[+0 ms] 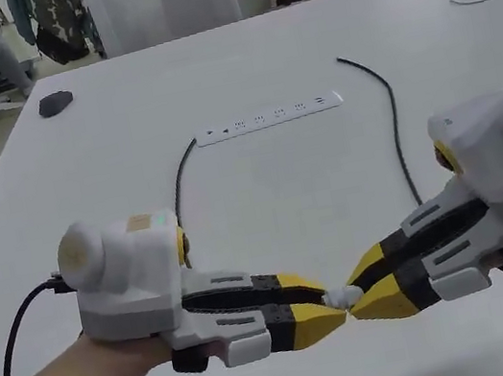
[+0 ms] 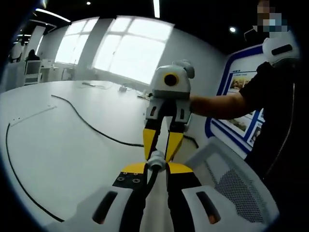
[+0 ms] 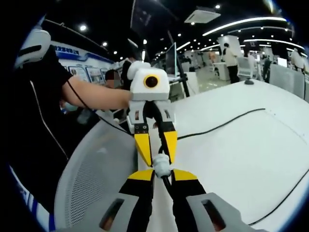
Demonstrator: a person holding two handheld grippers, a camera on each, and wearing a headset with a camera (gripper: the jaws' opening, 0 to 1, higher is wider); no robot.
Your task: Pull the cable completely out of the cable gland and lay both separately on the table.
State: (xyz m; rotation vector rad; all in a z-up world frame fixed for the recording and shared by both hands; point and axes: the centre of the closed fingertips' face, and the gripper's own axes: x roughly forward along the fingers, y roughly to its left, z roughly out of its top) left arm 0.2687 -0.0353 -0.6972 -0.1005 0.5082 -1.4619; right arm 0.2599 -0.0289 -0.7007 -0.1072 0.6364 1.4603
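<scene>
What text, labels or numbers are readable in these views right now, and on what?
None is readable.
Wall poster: print too blurred.
Blue wall banner: white characters too blurred.
Power strip: markings too small.
Cable gland: no print to be seen.

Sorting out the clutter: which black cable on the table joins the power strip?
The left cable, meeting the strip's left end; the right cable's far end lies free.
</scene>
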